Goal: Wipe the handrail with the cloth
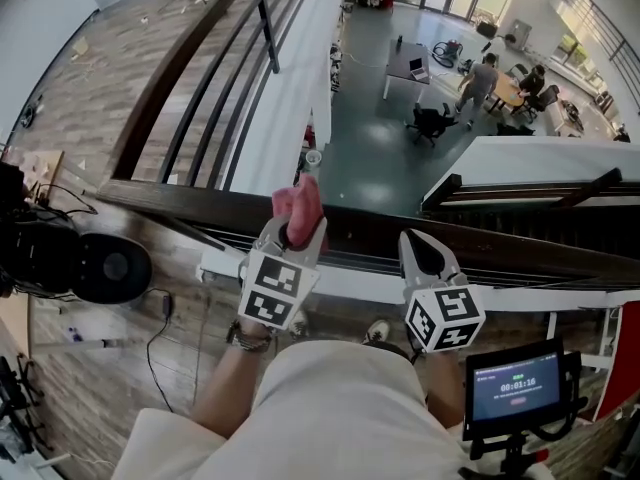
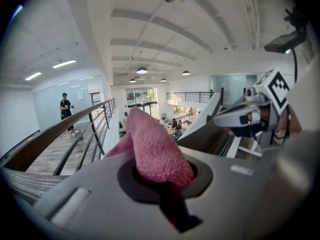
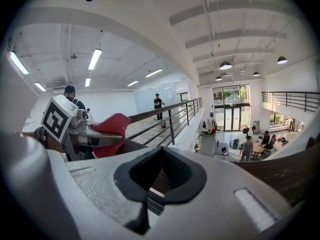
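1 pink cloth (image 1: 300,198) pinched in left gripper (image 1: 298,230) fingers at 1 handrail (image 1: 520,249); right gripper (image 1: 421,242) fingers pressed together, empty.

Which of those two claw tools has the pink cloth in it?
The left gripper: its jaws are shut on the pink cloth, which sticks out past them. The right gripper beside it holds nothing.

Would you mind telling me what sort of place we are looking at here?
Probably an upper-floor gallery in an open-plan office or workshop: a wooden handrail overlooks a lower floor with desks and people.
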`<state>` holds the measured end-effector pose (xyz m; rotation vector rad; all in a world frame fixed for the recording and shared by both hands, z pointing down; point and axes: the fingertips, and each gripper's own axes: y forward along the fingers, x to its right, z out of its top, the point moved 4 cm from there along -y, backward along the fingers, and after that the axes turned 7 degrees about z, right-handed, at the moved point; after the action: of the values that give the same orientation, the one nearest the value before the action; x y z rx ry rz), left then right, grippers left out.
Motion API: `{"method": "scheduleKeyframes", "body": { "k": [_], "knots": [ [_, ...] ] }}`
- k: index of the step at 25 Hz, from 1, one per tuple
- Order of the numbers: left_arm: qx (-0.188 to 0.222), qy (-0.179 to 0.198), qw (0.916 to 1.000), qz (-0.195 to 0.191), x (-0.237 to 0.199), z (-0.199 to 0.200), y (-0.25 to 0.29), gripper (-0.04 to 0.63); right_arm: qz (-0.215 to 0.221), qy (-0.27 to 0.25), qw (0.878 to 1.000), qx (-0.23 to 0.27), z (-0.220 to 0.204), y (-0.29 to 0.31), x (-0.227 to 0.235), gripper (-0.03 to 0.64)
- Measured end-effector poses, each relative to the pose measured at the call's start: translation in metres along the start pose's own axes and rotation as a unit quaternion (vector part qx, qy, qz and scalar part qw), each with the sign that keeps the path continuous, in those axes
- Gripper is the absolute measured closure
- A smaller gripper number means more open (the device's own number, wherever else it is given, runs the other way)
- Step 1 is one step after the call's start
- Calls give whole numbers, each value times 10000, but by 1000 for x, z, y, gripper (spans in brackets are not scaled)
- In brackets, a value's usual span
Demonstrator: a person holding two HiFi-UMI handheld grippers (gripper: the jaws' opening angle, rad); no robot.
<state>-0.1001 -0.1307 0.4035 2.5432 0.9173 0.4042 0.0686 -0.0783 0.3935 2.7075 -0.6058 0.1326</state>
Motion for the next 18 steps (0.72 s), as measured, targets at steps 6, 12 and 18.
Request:
{"method": "scheduleKeyframes", "body": {
  "k": [6, 12, 18],
  "knots": [
    [-13, -20, 9998, -181, 9, 3, 5, 561, -68, 54, 10000, 20, -2, -3, 7, 614],
    [10, -18, 9995, -306, 21, 5, 8, 561, -63, 66, 9999, 44, -3, -5, 9, 614],
    [2, -58, 9991, -417, 27, 5, 9, 561, -66, 63, 10000, 33, -5, -7, 10, 614]
  ]
}}
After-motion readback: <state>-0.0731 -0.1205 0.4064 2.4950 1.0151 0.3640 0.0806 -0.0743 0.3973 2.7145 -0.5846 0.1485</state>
